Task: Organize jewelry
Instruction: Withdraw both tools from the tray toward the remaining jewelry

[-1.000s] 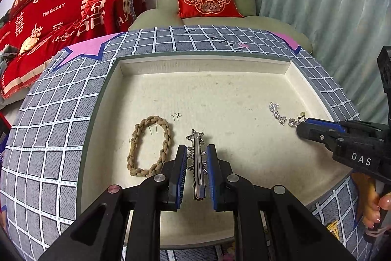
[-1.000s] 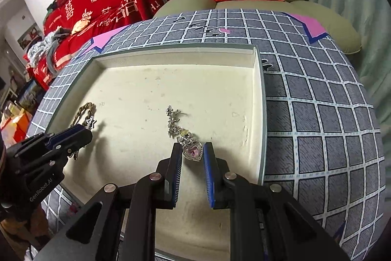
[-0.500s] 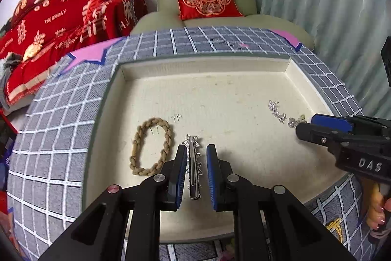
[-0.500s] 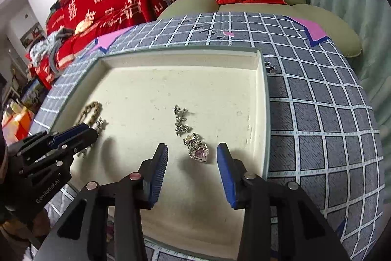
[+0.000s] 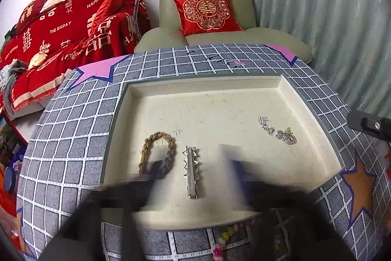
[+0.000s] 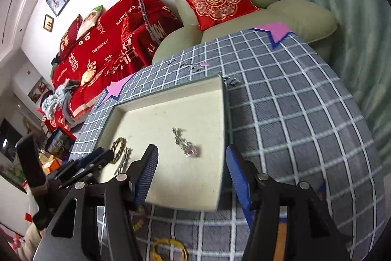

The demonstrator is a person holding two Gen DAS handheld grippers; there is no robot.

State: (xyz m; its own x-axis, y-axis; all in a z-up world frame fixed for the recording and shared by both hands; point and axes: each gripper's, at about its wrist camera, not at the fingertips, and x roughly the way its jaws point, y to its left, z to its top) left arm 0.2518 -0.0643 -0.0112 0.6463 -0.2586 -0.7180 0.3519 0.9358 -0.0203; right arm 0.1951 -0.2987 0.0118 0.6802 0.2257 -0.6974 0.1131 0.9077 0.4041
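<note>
Behind the table, a pale green armchair (image 5: pixel 207 9) with a red embroidered cushion (image 5: pixel 206 10) sits at twelve o'clock, a sofa draped in red wedding covers (image 5: pixel 61 33) at ten o'clock, and pale curtains (image 5: pixel 317 4) at two o'clock. Nearer lies a grey tablecloth with a white grid (image 5: pixel 73 129), and on it a shallow cream-lined tray (image 5: pixel 207 89).

Three pieces lie in the tray, apart from one another: a braided tan rope bracelet (image 5: pixel 157 151) at eight o'clock, a silver star-studded hair clip (image 5: pixel 191 173) just beside it, and a silver chain with a pink heart pendant (image 5: pixel 281 131) at three o'clock. Judging by this, much of the sorting looks done. A yellow band (image 6: pixel 168 248) on the cloth outside the tray, and some small metal bits (image 6: pixel 232 81) at its far corner, may still need placing.

The left gripper (image 5: pixel 193 173) is motion-blurred, its fingers spread wide on either side of the clip and holding nothing. The right gripper (image 6: pixel 191 175) is likewise wide open and empty, hovering over the tray's near edge, with the pendant lying ahead between its blue pads (image 6: pixel 147 173).
</note>
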